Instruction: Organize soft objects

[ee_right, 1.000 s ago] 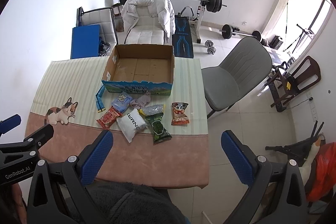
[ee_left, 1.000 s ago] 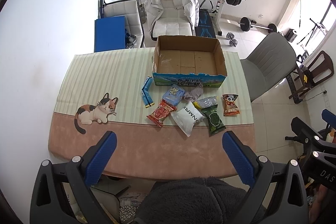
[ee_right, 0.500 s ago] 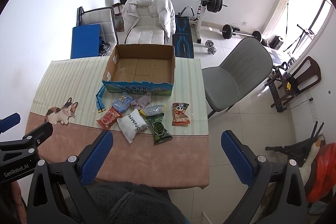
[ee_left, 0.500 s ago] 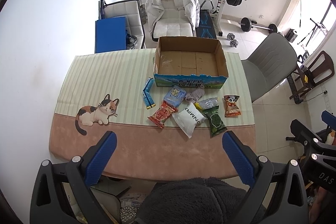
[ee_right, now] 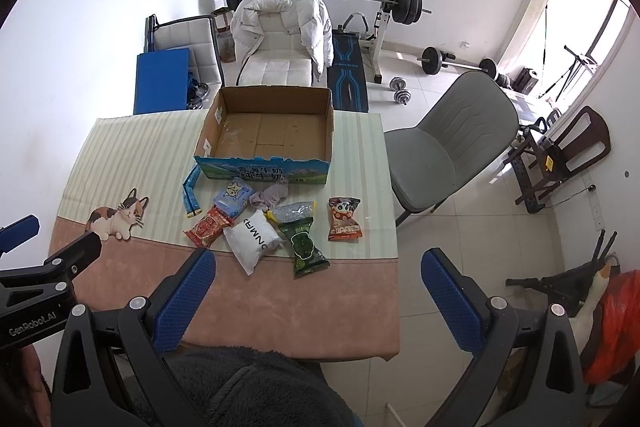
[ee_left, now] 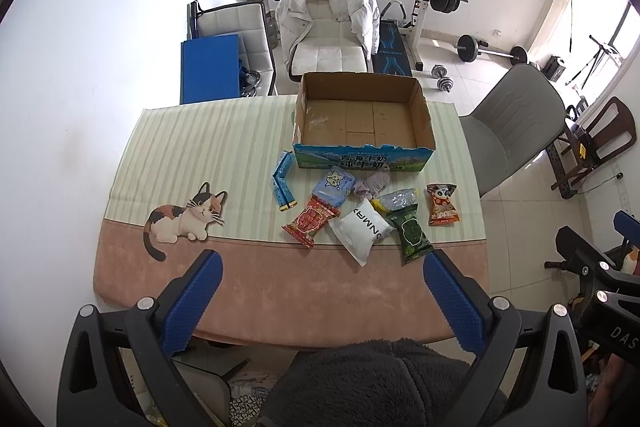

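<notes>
An empty open cardboard box (ee_left: 362, 119) stands at the far side of the table; it also shows in the right wrist view (ee_right: 268, 131). In front of it lie soft packets: a white pouch (ee_left: 360, 229), a red pack (ee_left: 311, 221), a green pack (ee_left: 412, 233), an orange snack bag (ee_left: 442, 205), a light blue pack (ee_left: 334, 185), a blue strip (ee_left: 282, 183) and a grey cloth (ee_left: 374, 183). My left gripper (ee_left: 320, 291) is open and empty, high above the near table edge. My right gripper (ee_right: 318, 291) is open and empty, likewise above the near edge.
The table wears a striped cloth with a cat picture (ee_left: 184, 217). A grey chair (ee_right: 452, 143) stands at the table's right side. A white chair with a jacket (ee_left: 328, 27), a weight bench and dumbbells stand behind the table.
Both views have shifted very slightly; the table and objects sit a touch lower and nearer. Nothing on the table has moved and both grippers stay open.
</notes>
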Action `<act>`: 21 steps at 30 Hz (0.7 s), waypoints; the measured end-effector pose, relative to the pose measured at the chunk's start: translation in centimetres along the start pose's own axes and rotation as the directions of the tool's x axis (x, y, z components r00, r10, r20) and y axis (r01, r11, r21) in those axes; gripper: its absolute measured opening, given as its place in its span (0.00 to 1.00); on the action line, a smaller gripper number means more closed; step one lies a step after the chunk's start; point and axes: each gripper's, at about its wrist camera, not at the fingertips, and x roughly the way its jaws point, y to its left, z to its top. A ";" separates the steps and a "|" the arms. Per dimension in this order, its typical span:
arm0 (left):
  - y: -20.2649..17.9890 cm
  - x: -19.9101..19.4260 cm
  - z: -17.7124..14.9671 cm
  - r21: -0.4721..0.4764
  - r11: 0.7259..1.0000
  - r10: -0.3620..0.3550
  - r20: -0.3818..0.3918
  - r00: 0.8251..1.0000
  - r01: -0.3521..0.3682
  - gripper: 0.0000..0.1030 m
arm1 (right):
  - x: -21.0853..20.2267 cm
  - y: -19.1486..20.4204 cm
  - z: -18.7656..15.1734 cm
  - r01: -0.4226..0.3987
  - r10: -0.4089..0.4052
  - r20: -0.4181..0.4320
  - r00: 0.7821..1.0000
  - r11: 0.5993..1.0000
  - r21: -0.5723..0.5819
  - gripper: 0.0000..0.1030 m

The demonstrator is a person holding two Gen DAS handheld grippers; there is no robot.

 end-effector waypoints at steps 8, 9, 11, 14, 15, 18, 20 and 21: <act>-0.2 0.0 -0.1 0.001 1.000 -0.003 -0.001 1.000 0.003 1.00 | -0.2 0.4 0.2 -0.004 0.004 0.002 1.000 1.000 0.001 1.00; -0.2 0.1 -0.1 -0.002 1.000 -0.001 0.002 1.000 0.001 1.00 | -0.3 0.3 0.3 -0.004 0.004 0.005 1.000 1.000 0.006 1.00; -0.2 0.5 0.3 -0.012 1.000 0.018 0.021 1.000 -0.018 1.00 | -0.1 0.1 0.3 -0.002 0.002 0.010 1.000 1.000 0.019 1.00; -0.3 2.1 1.1 -0.010 0.996 0.089 0.081 0.993 -0.089 1.00 | 0.9 -0.6 0.3 0.019 -0.021 0.049 0.999 0.999 0.032 1.00; -0.6 3.1 1.3 0.002 0.993 0.121 0.096 0.988 -0.122 1.00 | 1.8 -0.7 0.4 0.034 -0.036 0.059 0.998 0.999 0.024 1.00; -1.1 7.6 2.1 0.069 0.983 0.163 0.093 0.982 -0.170 1.00 | 5.4 -1.0 0.3 0.070 -0.068 0.055 0.996 0.997 -0.037 1.00; -1.6 11.9 2.5 0.134 0.973 0.180 0.065 0.982 -0.187 1.00 | 9.6 -1.2 0.1 0.014 -0.014 -0.011 1.000 0.998 -0.056 1.00; -1.9 14.7 2.6 0.172 0.964 0.201 0.033 0.979 -0.204 1.00 | 11.9 -1.1 -0.2 -0.026 0.023 -0.065 0.998 0.999 -0.042 1.00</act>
